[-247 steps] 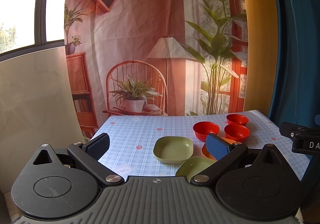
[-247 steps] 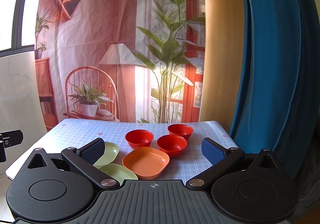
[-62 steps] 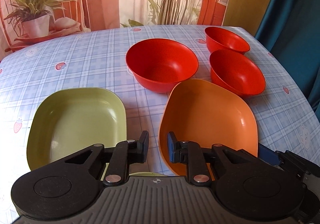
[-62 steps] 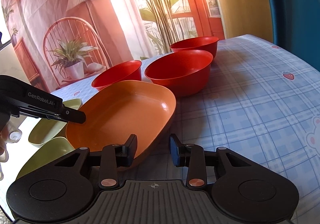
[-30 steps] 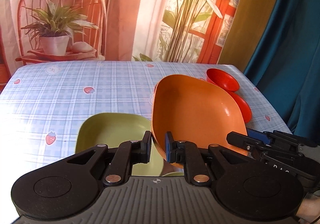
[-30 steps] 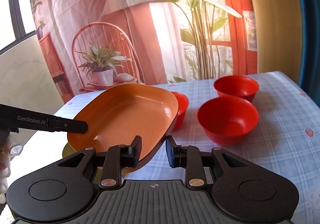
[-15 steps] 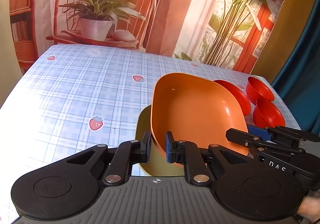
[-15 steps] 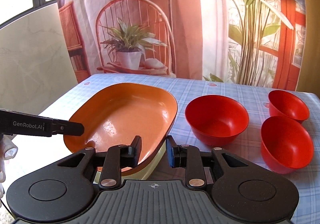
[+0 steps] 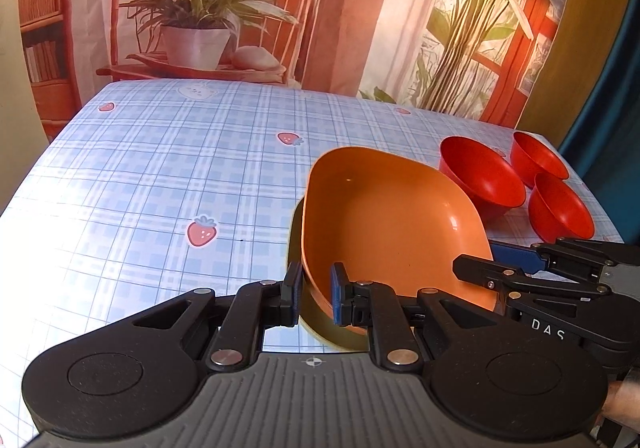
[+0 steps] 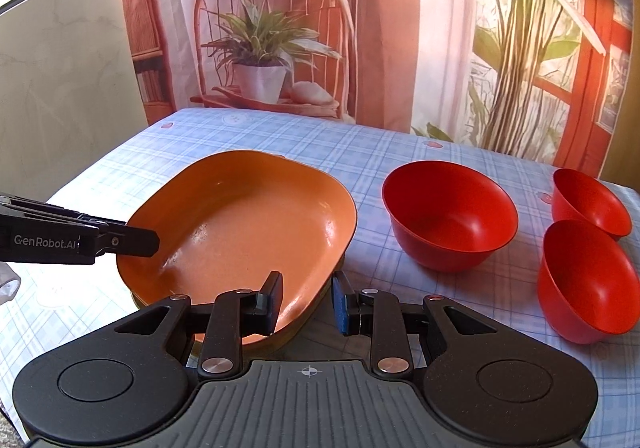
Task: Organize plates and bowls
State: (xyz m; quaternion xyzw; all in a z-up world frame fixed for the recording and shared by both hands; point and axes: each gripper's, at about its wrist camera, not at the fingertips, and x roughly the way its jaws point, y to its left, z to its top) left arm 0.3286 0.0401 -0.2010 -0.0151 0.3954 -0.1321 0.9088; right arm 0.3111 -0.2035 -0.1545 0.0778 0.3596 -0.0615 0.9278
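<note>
2 grippers clamped on 1 orange plate (image 10: 240,232): left gripper (image 9: 316,294) nearly closed, pads pinching the near rim; right gripper (image 10: 306,302) closed to a narrow gap across the rim at the plate's 5 o'clock edge, 1 finger inside, 1 outside. Stacking step in hand, by the look of it: orange plate sitting nested over a green plate (image 9: 320,322), only a dark olive sliver of that showing beneath the near edge, on the checked tablecloth (image 9: 160,183). Hard to tell whether fully seated or held a touch above. 3 red bowls (image 10: 450,215) standing apart at 3 o'clock of the plates, near one another, none nested yet. Next move, probably: settle the orange plate flat in the green one, ease both sets of jaws apart, draw back clear of the rim without dragging it. After that, likely gather the bowls into 1 stack. Risk: releasing 1 side first and tipping the plate askew.
</note>
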